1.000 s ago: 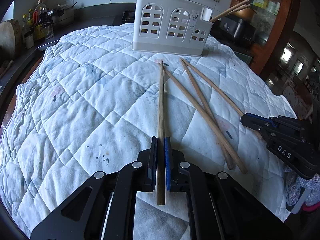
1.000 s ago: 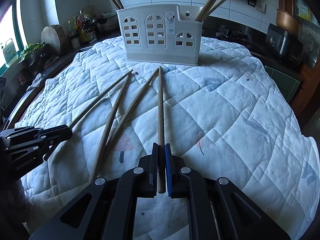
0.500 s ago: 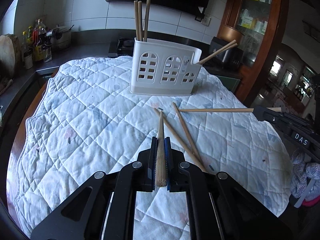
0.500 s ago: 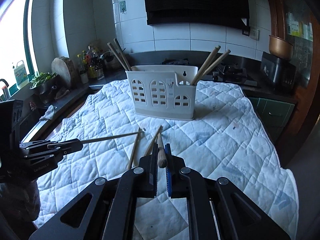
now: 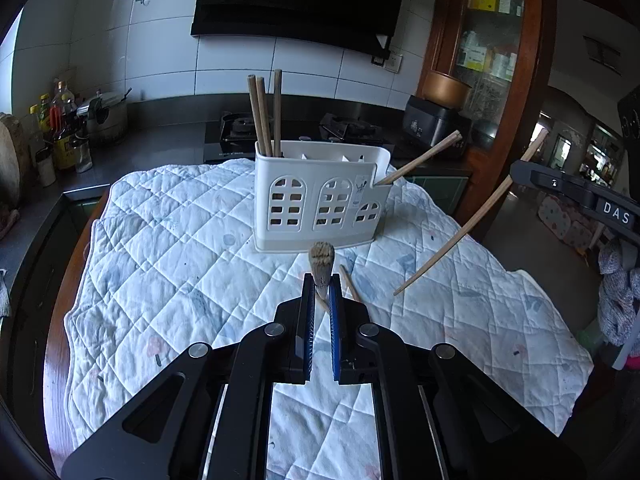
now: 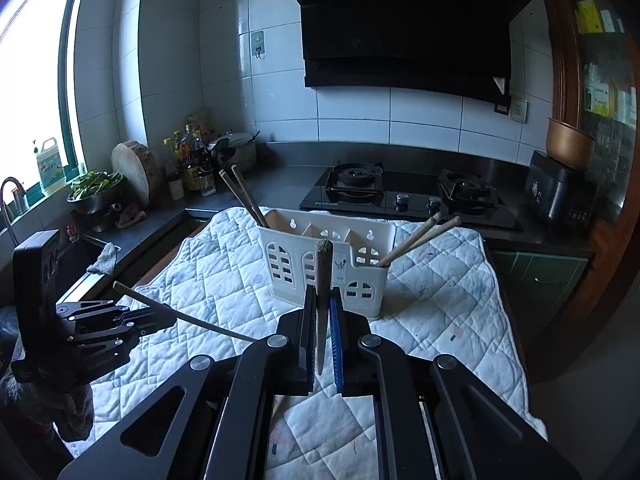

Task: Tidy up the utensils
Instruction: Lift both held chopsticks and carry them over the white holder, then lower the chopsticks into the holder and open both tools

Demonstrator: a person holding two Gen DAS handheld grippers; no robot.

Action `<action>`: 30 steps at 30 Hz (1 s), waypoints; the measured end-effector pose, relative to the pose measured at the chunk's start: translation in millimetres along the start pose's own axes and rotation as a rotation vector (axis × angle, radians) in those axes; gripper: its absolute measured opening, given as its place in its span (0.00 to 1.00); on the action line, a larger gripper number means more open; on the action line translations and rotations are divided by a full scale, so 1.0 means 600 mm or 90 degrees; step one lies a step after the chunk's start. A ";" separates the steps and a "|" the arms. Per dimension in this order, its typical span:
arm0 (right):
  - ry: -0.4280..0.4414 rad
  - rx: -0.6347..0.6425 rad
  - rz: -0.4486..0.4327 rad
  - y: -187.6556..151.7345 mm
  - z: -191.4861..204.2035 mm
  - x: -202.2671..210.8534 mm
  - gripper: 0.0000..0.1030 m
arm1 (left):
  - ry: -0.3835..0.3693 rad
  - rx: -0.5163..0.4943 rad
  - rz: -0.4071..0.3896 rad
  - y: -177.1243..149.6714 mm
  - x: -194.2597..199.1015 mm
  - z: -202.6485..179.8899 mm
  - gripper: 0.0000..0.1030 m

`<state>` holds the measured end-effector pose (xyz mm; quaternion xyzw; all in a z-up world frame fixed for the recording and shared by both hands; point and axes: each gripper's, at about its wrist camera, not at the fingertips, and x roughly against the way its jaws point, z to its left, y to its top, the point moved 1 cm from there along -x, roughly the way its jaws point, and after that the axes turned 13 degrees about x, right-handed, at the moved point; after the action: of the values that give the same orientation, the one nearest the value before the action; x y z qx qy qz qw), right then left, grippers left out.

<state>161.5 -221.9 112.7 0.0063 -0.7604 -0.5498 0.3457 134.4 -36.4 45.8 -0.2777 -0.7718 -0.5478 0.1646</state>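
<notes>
A white slotted utensil holder (image 5: pixel 320 204) (image 6: pixel 320 268) stands at the far side of the quilted cloth (image 5: pixel 168 264), with chopsticks in its left end (image 5: pixel 262 116) and right end (image 5: pixel 418 158). My left gripper (image 5: pixel 321 294) is shut on a wooden chopstick (image 5: pixel 322 262), raised and seen end-on. My right gripper (image 6: pixel 321 312) is shut on another chopstick (image 6: pixel 323 276), also raised; it shows slanting in the left wrist view (image 5: pixel 468 228). A loose chopstick (image 5: pixel 349 282) lies on the cloth past the left fingers.
A gas hob (image 6: pixel 400 196) and a dark counter lie behind the holder. Bottles and a pot (image 5: pixel 64 132) stand at the back left, a wooden cabinet (image 5: pixel 492 60) at the right. The cloth's edges drop off on both sides.
Both grippers have lifted their chopsticks off the cloth and tilted them up, rising well above the table. The view has pulled back from the holder.
</notes>
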 end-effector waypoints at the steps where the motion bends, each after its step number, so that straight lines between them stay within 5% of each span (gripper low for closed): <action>1: -0.003 0.004 -0.003 0.009 -0.003 0.002 0.07 | -0.003 0.000 -0.001 0.004 0.002 -0.003 0.05; 16: -0.063 0.012 -0.052 0.134 -0.067 -0.012 0.06 | -0.045 -0.025 -0.095 0.169 0.028 -0.069 0.05; 24: -0.079 0.008 -0.052 0.171 -0.099 -0.068 0.06 | -0.006 -0.048 -0.183 0.265 0.013 -0.101 0.05; 30: -0.059 -0.008 -0.021 0.159 -0.114 -0.123 0.06 | 0.021 -0.037 -0.146 0.277 -0.052 -0.088 0.05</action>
<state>289.6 -212.2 165.3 -0.0088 -0.7718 -0.5601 0.3010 257.6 -52.7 172.2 -0.1834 -0.7796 -0.5895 0.1056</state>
